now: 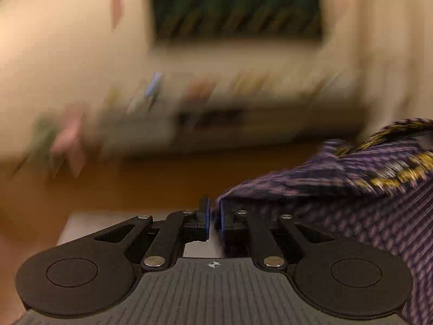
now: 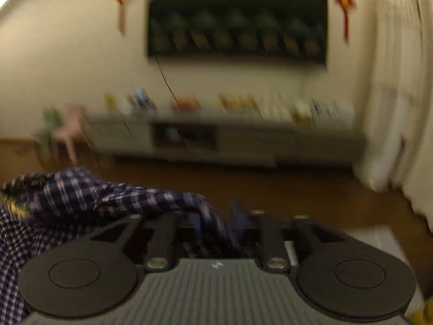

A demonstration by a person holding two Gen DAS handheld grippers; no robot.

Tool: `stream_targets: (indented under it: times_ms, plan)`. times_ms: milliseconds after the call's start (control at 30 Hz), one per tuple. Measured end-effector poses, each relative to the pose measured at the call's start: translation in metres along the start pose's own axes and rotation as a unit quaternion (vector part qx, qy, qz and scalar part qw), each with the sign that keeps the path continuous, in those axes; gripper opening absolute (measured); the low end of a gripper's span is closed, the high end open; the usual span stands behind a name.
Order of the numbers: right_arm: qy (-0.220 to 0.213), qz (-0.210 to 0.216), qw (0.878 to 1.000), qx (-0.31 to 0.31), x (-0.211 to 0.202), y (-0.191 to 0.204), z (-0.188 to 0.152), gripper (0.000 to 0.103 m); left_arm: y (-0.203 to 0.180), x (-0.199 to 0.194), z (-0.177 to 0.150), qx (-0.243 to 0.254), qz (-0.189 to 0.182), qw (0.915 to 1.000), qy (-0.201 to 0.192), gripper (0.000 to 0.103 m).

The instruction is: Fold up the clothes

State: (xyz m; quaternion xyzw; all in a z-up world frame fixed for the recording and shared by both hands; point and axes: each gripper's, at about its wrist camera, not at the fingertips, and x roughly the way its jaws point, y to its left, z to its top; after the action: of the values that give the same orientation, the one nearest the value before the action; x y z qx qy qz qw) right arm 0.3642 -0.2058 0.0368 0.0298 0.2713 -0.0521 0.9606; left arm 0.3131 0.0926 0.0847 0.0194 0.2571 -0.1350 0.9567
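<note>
A dark blue and white checked garment (image 1: 338, 189) with a yellow patterned band hangs to the right in the left wrist view. My left gripper (image 1: 215, 219) is shut on the garment's edge, its blue pads nearly together with cloth pinched between them. In the right wrist view the same checked garment (image 2: 81, 197) stretches in from the left and runs down between the fingers of my right gripper (image 2: 220, 224), which is shut on it. Both grippers are raised and face the far wall. Both views are blurred by motion.
A dark framed picture (image 2: 235, 19) hangs on the far wall above a long low cabinet (image 2: 216, 135) crowded with small items. Red ornaments (image 2: 345, 2) flank the picture. A pink chair (image 2: 69, 130) stands at left, pale curtains (image 2: 392, 94) at right, and a white surface (image 2: 379, 238) lies below.
</note>
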Motion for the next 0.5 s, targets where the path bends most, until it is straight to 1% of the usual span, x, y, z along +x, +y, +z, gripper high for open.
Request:
stream_targets:
  times_ms: [33, 67, 100, 133, 167, 200, 233, 267, 300, 367, 400, 433, 467, 500]
  plan:
    - [0.034, -0.01, 0.999, 0.018, 0.026, -0.007, -0.024, 0.039, 0.004, 0.028, -0.014, -0.011, 0.008, 0.9994, 0.032, 0.009]
    - [0.041, 0.003, 0.998, 0.048, 0.032, -0.016, -0.044, 0.04, 0.009, 0.056, -0.027, -0.022, 0.016, 0.9975, 0.065, 0.011]
    - [0.048, 0.029, 0.995, 0.078, 0.034, -0.027, -0.064, 0.05, 0.013, 0.083, -0.041, -0.033, 0.023, 0.9944, 0.097, 0.017]
    - [0.061, 0.051, 0.993, 0.089, 0.032, -0.036, -0.086, 0.058, 0.016, 0.089, -0.057, -0.041, 0.011, 0.9925, 0.114, 0.022]
    - [0.073, 0.073, 0.99, 0.098, 0.03, -0.044, -0.108, 0.058, 0.018, 0.078, -0.077, -0.046, -0.014, 0.9916, 0.12, 0.041]
    - [0.089, 0.09, 0.988, 0.089, 0.02, -0.048, -0.128, 0.059, 0.017, 0.066, -0.098, -0.049, -0.038, 0.9899, 0.127, 0.062]
    - [0.106, 0.107, 0.985, 0.08, 0.009, -0.053, -0.149, 0.059, 0.016, 0.051, -0.121, -0.052, -0.06, 0.9876, 0.135, 0.069]
    - [0.122, 0.123, 0.982, 0.07, -0.002, -0.057, -0.169, 0.061, 0.016, 0.035, -0.144, -0.057, -0.081, 0.9849, 0.142, 0.08]
    - [0.135, 0.141, 0.979, 0.062, -0.024, -0.06, -0.182, 0.063, 0.012, 0.025, -0.161, -0.065, -0.104, 0.9815, 0.147, 0.087]
    - [0.166, 0.186, 0.967, 0.046, -0.057, -0.054, -0.212, 0.068, -0.004, 0.02, -0.186, -0.088, -0.151, 0.9721, 0.156, 0.089]
    - [0.177, 0.207, 0.961, 0.046, -0.077, -0.05, -0.211, 0.074, -0.011, 0.017, -0.199, -0.099, -0.174, 0.9664, 0.161, 0.091]
    - [0.19, 0.23, 0.953, 0.049, -0.088, -0.046, -0.218, 0.079, -0.019, 0.014, -0.212, -0.111, -0.198, 0.9599, 0.165, 0.092]
    - [0.204, 0.247, 0.946, 0.046, -0.094, -0.04, -0.225, 0.08, -0.024, 0.014, -0.22, -0.117, -0.205, 0.957, 0.168, 0.092]
    - [0.22, 0.252, 0.942, 0.028, -0.102, -0.031, -0.233, 0.08, -0.026, 0.015, -0.224, -0.119, -0.2, 0.9574, 0.17, 0.089]
